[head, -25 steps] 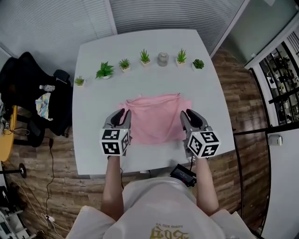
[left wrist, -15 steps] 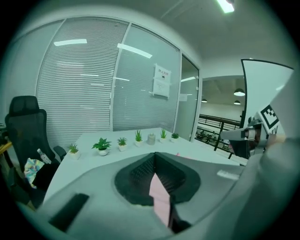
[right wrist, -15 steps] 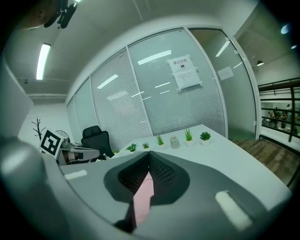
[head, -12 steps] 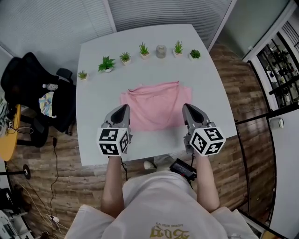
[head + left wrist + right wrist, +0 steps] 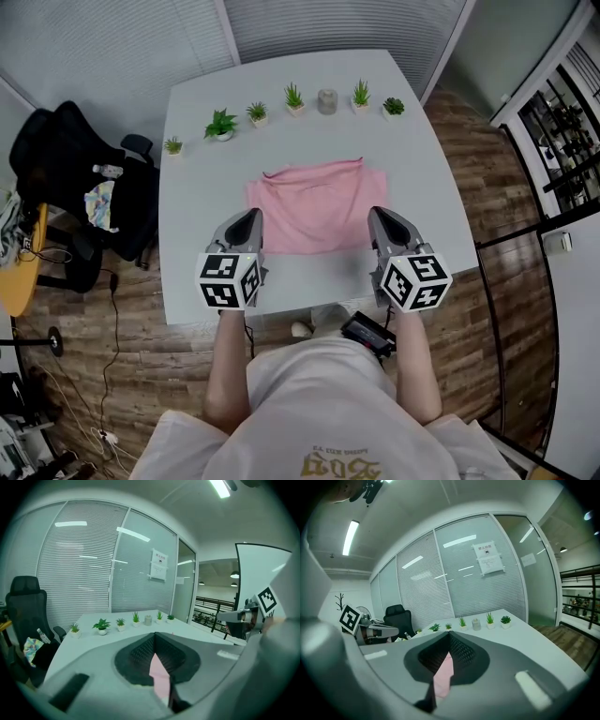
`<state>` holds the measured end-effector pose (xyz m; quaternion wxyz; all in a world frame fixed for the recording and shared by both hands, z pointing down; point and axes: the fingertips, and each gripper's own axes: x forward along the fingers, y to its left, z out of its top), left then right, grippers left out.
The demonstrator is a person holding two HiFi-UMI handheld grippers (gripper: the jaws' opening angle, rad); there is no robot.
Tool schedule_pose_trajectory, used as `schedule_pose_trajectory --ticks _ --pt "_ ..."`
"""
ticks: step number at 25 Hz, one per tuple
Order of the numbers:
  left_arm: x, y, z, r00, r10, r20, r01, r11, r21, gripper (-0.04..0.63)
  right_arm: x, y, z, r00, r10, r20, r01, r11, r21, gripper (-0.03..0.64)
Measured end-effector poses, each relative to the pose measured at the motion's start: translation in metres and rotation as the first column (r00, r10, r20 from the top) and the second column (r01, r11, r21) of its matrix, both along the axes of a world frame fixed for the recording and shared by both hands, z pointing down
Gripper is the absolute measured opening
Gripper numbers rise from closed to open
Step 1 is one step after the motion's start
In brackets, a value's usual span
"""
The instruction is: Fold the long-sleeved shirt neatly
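The pink long-sleeved shirt (image 5: 309, 208) is lying flat on the white table (image 5: 202, 216) as a compact rectangle, with no sleeve showing loose. You are holding the left gripper (image 5: 249, 219) over its near left corner and the right gripper (image 5: 379, 217) over its near right corner; both pairs of jaws are pressing tip to tip; the pink showing in the slit behind each tip is, as far as I can judge, cloth lying beyond and not a pinched fold; the near hem between them is running straight and flat; farther off, the small potted plants (image 5: 292, 97) are standing well clear. You are, I judge, pausing between folds or finishing; if another fold is wanted, you are needing to spread both jaws, drop to the hem and pinch both corners evenly.
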<state>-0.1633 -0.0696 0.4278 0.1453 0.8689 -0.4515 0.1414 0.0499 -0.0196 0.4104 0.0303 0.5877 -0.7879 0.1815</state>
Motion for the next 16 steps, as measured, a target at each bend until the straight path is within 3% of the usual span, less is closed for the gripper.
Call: schedule_pose_trajectory --ticks 6,12,16 --pt "0.003 0.005 -0.002 1.0 -0.002 -0.011 0.002 1.0 -0.004 0.008 0.003 0.004 -0.002 1.0 -0.007 -0.001 0.007 1.0 0.002 0.011" --pt "0.01 0.012 -0.003 0.999 0.019 0.039 -0.02 1.0 0.008 0.008 0.007 0.007 0.003 1.0 -0.007 0.009 0.007 1.0 -0.011 0.011" --pt "0.011 0.017 -0.004 0.999 0.027 0.032 -0.027 1.0 0.002 0.008 0.005 0.01 0.003 1.0 -0.012 0.016 0.012 1.0 -0.008 0.011"
